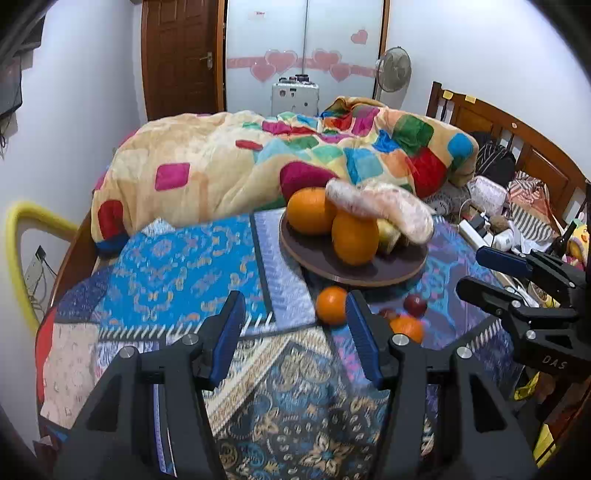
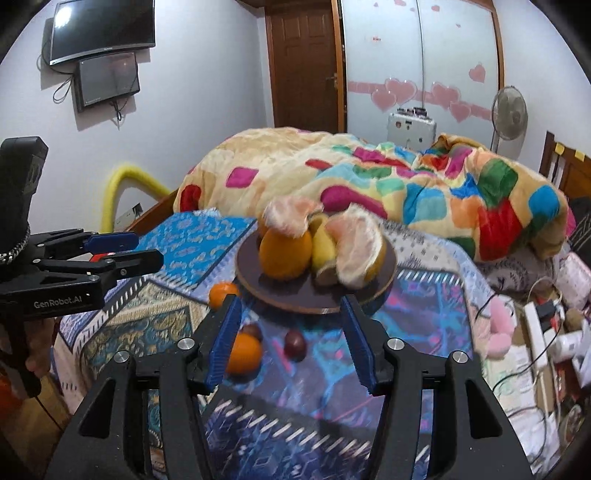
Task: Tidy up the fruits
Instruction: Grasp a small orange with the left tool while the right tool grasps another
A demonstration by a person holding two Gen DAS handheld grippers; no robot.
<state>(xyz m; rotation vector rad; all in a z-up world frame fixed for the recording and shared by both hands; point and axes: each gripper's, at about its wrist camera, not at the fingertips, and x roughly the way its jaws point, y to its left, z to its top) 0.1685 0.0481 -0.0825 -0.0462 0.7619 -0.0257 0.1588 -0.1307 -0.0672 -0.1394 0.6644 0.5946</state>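
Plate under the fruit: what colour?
Dark brown plate with a pale rim; clearest in the right wrist view.

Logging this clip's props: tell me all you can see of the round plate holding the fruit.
The plate is round, flat and dark brown with a paler edge band, possibly wood. It lies level on the patterned blue bedspread, carrying oranges, yellow fruit and peeled pomelo pieces. Loose fruit lies apart in front of it. Neither gripper touches it.

Patchwork comforter (image 1: 280, 162) heaped on bed, blue patterned spread (image 1: 177, 266) in front. Pedestal fan (image 2: 509, 114) by wooden headboard (image 1: 517, 144). Two wall-mounted screens (image 2: 103, 29) left of brown door (image 2: 303, 66).
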